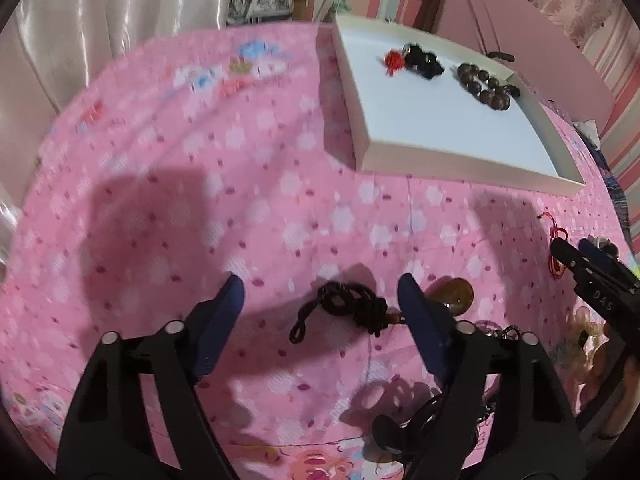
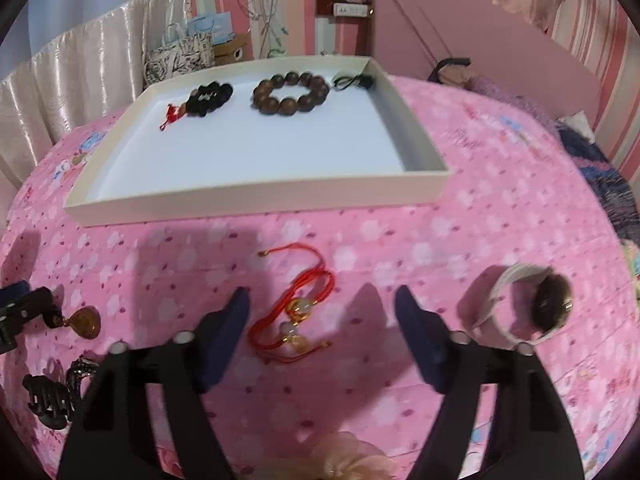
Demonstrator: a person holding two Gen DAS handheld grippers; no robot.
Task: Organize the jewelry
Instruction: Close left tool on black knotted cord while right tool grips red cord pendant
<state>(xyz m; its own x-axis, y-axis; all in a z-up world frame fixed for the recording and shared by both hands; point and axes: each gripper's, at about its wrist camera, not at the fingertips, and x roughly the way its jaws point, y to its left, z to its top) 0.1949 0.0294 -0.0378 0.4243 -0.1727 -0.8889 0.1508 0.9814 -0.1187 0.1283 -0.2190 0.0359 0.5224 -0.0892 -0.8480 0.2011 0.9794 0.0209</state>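
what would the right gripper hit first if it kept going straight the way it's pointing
Most likely the red cord bracelet lying on the pink cloth between the open fingers of the right gripper; depth is hard to judge, so a pad could touch cloth first.

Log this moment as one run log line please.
left gripper: open over black cord | right gripper: open over red string bracelet | tray: two bead bracelets
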